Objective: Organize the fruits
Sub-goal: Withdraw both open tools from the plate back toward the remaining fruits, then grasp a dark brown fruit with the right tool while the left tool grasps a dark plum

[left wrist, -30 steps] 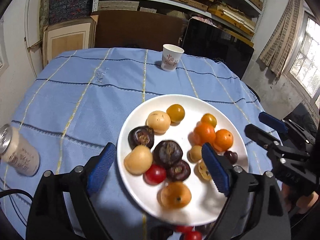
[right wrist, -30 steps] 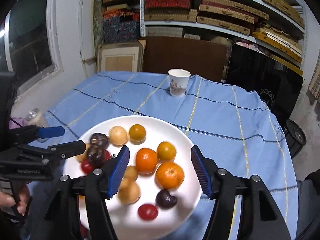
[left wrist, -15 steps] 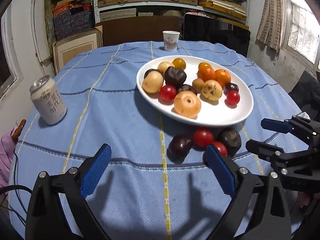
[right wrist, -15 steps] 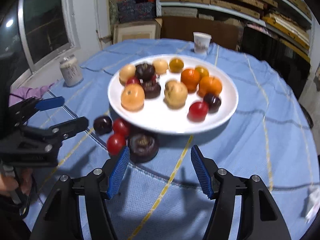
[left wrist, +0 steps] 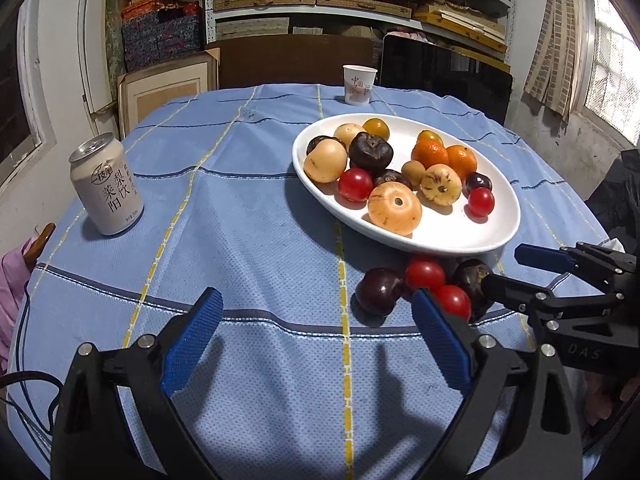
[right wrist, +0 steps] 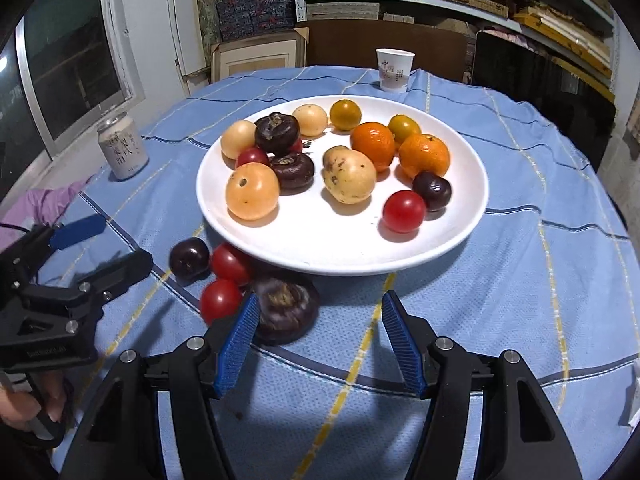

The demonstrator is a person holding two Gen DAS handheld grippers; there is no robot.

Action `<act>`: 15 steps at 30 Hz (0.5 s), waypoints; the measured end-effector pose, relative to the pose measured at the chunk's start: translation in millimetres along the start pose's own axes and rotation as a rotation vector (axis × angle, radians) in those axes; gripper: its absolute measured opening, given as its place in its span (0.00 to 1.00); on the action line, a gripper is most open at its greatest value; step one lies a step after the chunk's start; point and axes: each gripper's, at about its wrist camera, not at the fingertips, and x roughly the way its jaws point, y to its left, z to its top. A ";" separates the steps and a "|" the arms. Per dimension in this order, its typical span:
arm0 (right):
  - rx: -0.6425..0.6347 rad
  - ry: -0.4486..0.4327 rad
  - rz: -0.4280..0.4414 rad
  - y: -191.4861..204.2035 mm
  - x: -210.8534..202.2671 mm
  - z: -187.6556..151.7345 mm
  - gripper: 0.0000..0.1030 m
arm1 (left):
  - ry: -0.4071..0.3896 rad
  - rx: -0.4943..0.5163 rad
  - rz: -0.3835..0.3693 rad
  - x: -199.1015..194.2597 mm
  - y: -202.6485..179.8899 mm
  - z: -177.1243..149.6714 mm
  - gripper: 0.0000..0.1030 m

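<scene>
**A:** Both grippers have come down low over the blue tablecloth [left wrist: 248, 184] since a second ago. Back then they hung above the plate; now each looks across the near edge of it. The left gripper [left wrist: 316, 340] has its blue pads spread wide, wider than before, with only bare cloth between them. The right gripper [right wrist: 320, 340] is about half open and also holds nothing.

**B:** What does that mean for the sorting?

**A:** My guess is that the four loose fruits are next. In the right wrist view they lie at lower left of centre, touching or just beside the white plate [right wrist: 460, 240]: a dark plum [right wrist: 189, 258], two red tomatoes [right wrist: 220, 300] and a wrinkled dark fruit [right wrist: 286, 310]. That last one sits just ahead of the right gripper's left pad, partly between the jaws but apart from the pads.

**B:** Does it have a long axis?

**A:** It is squat, wider than tall, lying flat with its dimpled stem end up and tipped slightly toward the camera. The tomatoes and plum are near round, so no clear axis.

**B:** And further out?

**A:** Oranges, pale fruits and more dark ones on the plate; a drink can [left wrist: 106, 184] at left; a paper cup [left wrist: 359, 84] at the top.
</scene>
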 end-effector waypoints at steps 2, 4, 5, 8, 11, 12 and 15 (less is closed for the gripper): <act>0.000 0.003 0.003 2.1 1.9 2.1 0.62 | 0.002 0.002 -0.001 0.7 -0.4 -0.1 0.91; -0.002 0.009 -0.005 4.0 5.7 4.3 0.63 | 0.005 0.006 0.000 0.9 -0.4 0.5 0.90; -0.001 0.017 0.003 4.8 9.0 5.3 0.63 | 0.004 0.006 -0.001 0.6 -0.2 0.4 0.90; -0.004 0.020 0.001 7.5 12.9 7.6 0.63 | 0.003 0.002 -0.003 0.0 0.7 0.3 0.91; -0.034 0.031 -0.003 13.1 13.9 6.4 0.63 | 0.003 -0.006 -0.006 0.0 1.9 1.2 0.91; -0.047 0.036 -0.004 15.2 13.5 5.4 0.63 | 0.002 -0.011 -0.009 -0.3 3.0 1.3 0.90; -0.087 0.019 -0.044 17.7 6.1 1.3 0.63 | 0.000 -0.023 -0.013 -0.7 5.2 1.5 0.91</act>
